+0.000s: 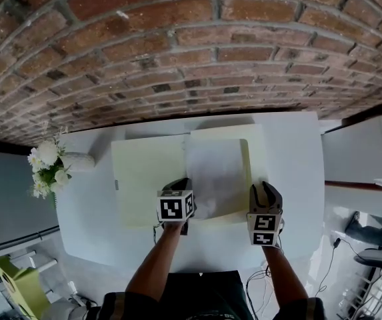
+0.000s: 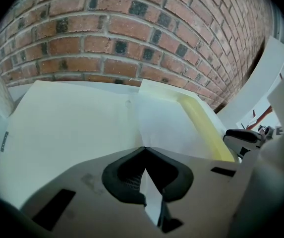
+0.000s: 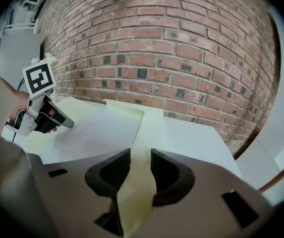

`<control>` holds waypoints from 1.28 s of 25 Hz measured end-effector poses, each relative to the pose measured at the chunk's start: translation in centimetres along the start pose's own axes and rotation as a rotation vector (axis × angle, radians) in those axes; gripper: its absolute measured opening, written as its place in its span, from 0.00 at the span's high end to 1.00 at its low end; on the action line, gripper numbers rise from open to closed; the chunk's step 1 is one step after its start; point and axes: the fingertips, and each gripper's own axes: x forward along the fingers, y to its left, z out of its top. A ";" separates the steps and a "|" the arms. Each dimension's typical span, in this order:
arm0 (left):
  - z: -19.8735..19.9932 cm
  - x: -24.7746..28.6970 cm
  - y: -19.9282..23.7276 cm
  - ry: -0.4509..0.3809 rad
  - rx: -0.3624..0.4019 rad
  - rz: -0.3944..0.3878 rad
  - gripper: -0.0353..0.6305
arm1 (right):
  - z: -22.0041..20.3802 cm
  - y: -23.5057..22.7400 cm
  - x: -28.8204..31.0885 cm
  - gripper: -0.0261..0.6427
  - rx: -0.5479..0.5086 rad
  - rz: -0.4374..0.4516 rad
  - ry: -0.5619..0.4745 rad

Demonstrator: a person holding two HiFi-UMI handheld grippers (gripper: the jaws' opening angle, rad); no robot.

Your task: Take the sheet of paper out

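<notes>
An open pale yellow folder lies on the white table. A white sheet of paper rests over its middle and right half. My left gripper is shut on the sheet's near left corner. In the left gripper view the white sheet runs in between the closed jaws of my left gripper. My right gripper is shut on the near edge of the folder's right flap, and the yellow strip passes between the jaws of that gripper. The sheet and left gripper also show there.
A white vase of white flowers lies at the table's left edge. A brick wall stands right behind the table. A white counter is to the right, and a yellow-green object sits on the floor at lower left.
</notes>
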 end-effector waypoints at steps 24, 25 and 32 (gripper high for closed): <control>-0.8 -2.3 4.2 -0.017 -0.050 0.037 0.93 | 0.0 0.3 -0.1 0.69 -0.005 -0.009 -0.007; -0.9 -2.4 4.4 -0.017 -0.052 0.039 0.93 | 0.0 0.3 -0.2 0.69 -0.004 -0.008 -0.009; -0.9 -3.2 5.5 -0.024 -0.048 0.055 0.93 | 0.1 0.3 -0.1 0.69 0.006 0.008 -0.009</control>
